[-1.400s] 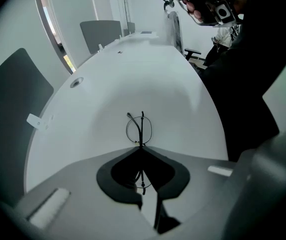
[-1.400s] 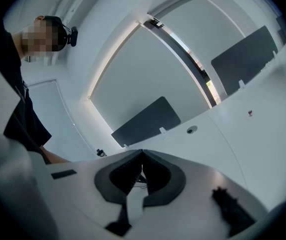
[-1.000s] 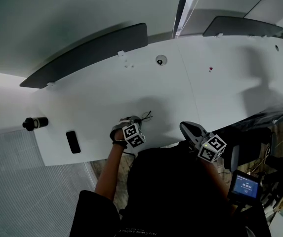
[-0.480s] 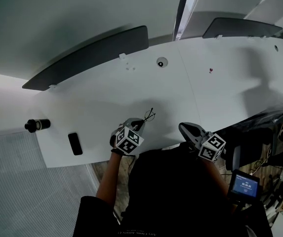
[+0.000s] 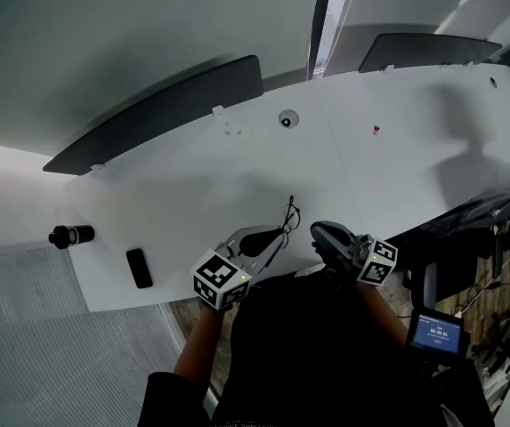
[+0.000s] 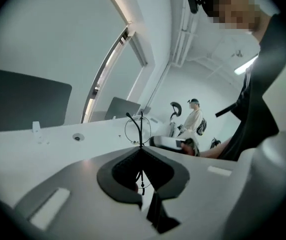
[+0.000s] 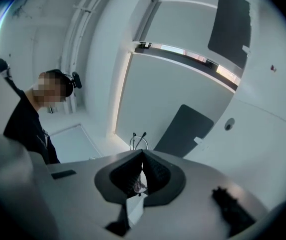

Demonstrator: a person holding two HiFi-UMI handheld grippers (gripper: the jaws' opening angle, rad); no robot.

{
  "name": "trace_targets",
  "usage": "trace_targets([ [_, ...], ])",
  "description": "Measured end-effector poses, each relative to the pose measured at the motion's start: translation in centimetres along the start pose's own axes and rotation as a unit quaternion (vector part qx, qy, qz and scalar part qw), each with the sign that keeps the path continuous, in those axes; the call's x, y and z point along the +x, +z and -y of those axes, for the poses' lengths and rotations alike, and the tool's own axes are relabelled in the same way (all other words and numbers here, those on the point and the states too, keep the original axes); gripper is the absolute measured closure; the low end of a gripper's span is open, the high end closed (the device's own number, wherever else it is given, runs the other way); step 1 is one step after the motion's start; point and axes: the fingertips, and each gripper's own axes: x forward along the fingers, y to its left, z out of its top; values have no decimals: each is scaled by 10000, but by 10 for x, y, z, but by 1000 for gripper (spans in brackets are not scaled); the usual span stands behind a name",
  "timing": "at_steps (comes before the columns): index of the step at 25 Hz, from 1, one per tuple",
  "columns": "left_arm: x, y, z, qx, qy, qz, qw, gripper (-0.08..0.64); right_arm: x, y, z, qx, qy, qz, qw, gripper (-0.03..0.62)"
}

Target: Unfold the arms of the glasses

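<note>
The thin black wire-frame glasses [image 5: 289, 214] hang in the air over the front edge of the white table [image 5: 192, 176]. My left gripper [image 5: 279, 237] is shut on them, low on the frame. In the left gripper view a round lens and the thin arms of the glasses [image 6: 139, 129] stick up past the closed tips. My right gripper [image 5: 317, 232] sits just right of the glasses with its jaws together and nothing seen between them. From the right gripper view the glasses [image 7: 139, 141] show just beyond its tips. I cannot tell whether the two touch.
A black cylinder [image 5: 70, 235] and a small black slab [image 5: 137, 268] lie at the table's left end. A round grommet [image 5: 284, 120] sits mid-table, with dark divider panels [image 5: 161, 114] behind. A blue-screen device [image 5: 434, 334] stands at lower right. A person [image 6: 193, 120] stands far off.
My left gripper has risen off the table with the glasses and rolled, so they now stand upright. The right gripper has lifted a little and moved left towards them.
</note>
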Motion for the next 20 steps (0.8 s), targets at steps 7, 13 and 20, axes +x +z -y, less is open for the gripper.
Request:
trace_targets([
  [7, -1, 23, 26, -416, -438, 448, 9972, 548, 8, -4, -25, -213, 456, 117, 9987, 584],
  [13, -2, 27, 32, -394, -560, 514, 9963, 548, 12, -4, -38, -364, 663, 41, 9971, 584],
  [20, 4, 18, 35, -296, -461, 375, 9978, 548, 16, -8, -42, -278, 725, -47, 9970, 583],
])
